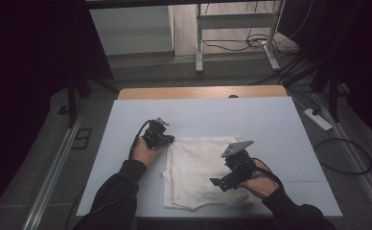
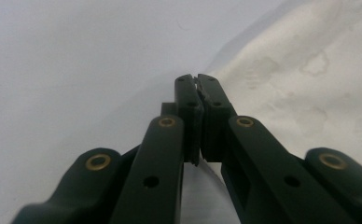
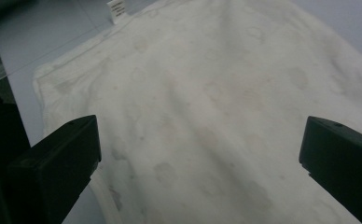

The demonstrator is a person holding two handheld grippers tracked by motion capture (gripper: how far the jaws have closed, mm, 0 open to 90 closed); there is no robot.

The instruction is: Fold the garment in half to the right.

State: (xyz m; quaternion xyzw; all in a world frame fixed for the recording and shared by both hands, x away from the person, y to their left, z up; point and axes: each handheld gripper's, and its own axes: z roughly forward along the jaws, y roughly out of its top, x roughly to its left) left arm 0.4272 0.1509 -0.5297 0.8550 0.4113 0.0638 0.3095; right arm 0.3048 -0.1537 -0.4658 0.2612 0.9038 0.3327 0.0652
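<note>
Two hand-held grippers work at one white cloth (image 1: 201,172), which lies folded and flat on the pale table (image 1: 270,124), toward the near edge. The left gripper (image 1: 167,140) sits at the cloth's far left corner; in the left gripper view its jaws are pressed together with a thin edge of the cloth (image 2: 300,74) pinched between the pads (image 2: 188,100). The right gripper (image 1: 221,183) hangs above the cloth's right half, near its near edge, with its jaws spread wide and nothing between them; in the right gripper view the faintly stained cloth (image 3: 207,107) lies below them and a small label (image 3: 117,8) shows at the cloth's far edge
</note>
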